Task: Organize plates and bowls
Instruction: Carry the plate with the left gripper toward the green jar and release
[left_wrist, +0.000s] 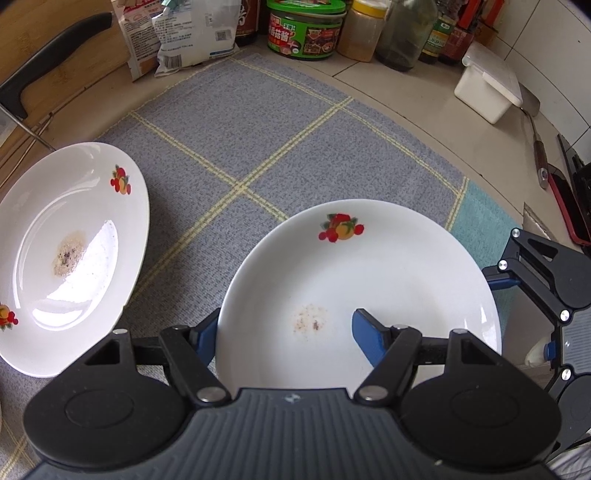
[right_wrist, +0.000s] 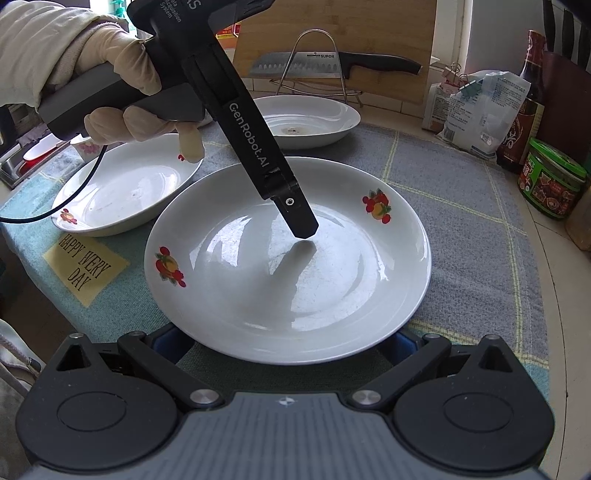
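A white plate with fruit decals (left_wrist: 369, 280) lies on the grey checked cloth (left_wrist: 258, 140), with a faint food stain in its well. My left gripper (left_wrist: 288, 336) stands over its rim with the jaws apart. One blue finger (left_wrist: 205, 341) is outside the rim and the other (left_wrist: 369, 339) is inside the well. In the right wrist view that inner finger (right_wrist: 301, 221) points steeply down at the middle of the plate (right_wrist: 332, 295). My right gripper (right_wrist: 286, 345) is spread wide at the plate's near edge, its fingertips hidden beneath the rim.
Two more decal plates (right_wrist: 125, 188) (right_wrist: 310, 118) lie to the left and behind. A knife on a wire rack (right_wrist: 332, 64) leans on a cutting board. Jars, bottles and bags (left_wrist: 306, 33) line the back, with a white box (left_wrist: 487, 88) nearby. A gloved hand (right_wrist: 122, 74) holds the left gripper.
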